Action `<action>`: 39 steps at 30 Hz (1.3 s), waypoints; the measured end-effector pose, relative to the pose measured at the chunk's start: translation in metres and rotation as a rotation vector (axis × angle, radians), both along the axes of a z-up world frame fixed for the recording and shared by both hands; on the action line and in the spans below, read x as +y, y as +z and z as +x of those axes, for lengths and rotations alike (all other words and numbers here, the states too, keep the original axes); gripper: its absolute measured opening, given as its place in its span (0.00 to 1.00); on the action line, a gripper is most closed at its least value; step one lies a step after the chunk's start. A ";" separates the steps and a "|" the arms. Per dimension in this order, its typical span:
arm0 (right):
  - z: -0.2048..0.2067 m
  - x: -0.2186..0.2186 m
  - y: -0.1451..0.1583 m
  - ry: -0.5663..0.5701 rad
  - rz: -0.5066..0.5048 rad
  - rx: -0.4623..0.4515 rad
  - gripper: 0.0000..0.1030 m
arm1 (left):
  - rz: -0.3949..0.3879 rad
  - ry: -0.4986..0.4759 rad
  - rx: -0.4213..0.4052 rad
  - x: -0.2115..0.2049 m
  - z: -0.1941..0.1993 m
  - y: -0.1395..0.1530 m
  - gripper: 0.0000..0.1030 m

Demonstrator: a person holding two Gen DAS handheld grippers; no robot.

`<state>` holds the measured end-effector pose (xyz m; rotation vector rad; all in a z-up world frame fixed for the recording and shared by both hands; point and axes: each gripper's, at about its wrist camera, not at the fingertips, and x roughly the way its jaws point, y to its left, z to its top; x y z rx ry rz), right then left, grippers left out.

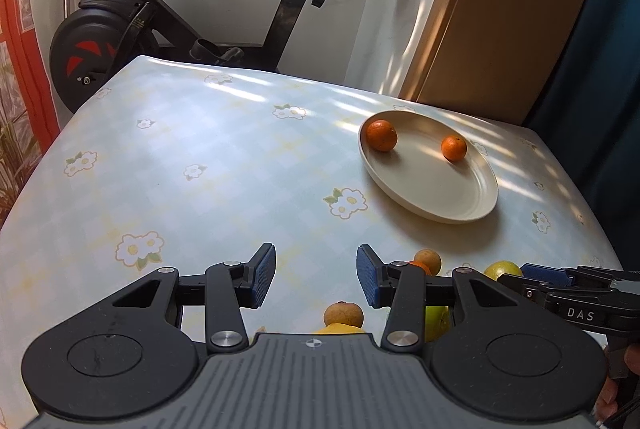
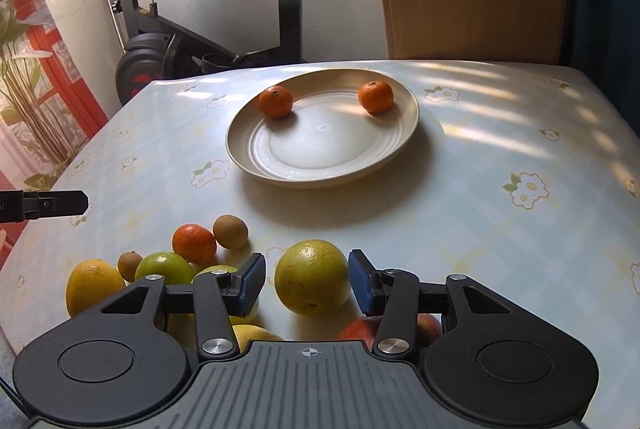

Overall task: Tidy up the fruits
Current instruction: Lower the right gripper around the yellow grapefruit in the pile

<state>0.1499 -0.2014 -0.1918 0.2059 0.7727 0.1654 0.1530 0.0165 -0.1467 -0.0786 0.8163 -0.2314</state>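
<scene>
The right gripper (image 2: 306,279) sits around the big yellow-green fruit (image 2: 311,277), maybe squeezing it, to carry it to the plate (image 2: 256,165) at twelve o'clock. The left gripper (image 1: 316,279) waits open, holding nothing.

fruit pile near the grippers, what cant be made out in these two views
- Red fruit, right wrist view: mostly behind the right gripper; kind unclear.
- Large yellow-green fruit, right wrist view: sits between the pads; contact unclear.
- Yellow fruit, left wrist view: only its top shows above the left gripper.
- Green fruit, left wrist view: hidden by the gripper's linkage.
</scene>
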 end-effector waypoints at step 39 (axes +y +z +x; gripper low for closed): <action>0.000 -0.003 -0.007 0.000 0.001 -0.012 0.39 | -0.080 -0.071 0.236 0.001 0.032 -0.041 0.43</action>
